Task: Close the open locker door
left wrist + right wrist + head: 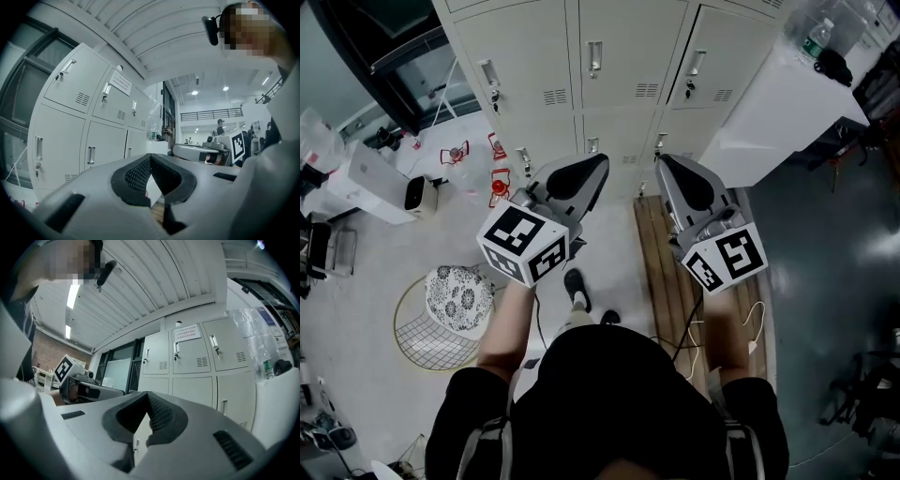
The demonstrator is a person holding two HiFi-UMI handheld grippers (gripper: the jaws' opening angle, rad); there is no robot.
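A bank of pale grey lockers [609,84] stands ahead of me, two rows of three doors. Every door I can see lies flush with its frame, in the head view and on the lockers [197,366] in the right gripper view. My left gripper [598,161] is held up in front of the lower middle door, jaws shut with nothing between them; its fingertips [150,157] meet. My right gripper [664,159] is level beside it, a short way from the lower right door, also shut and empty, its tips [148,394] touching. Neither gripper touches a locker.
A white cabinet [778,112] with a bottle and a plastic bag on top stands against the lockers' right side. A wooden pallet [656,262] lies on the floor under my right arm. A wire basket [412,328] with patterned cloth sits at the left, and red items [497,183] lie near the locker base.
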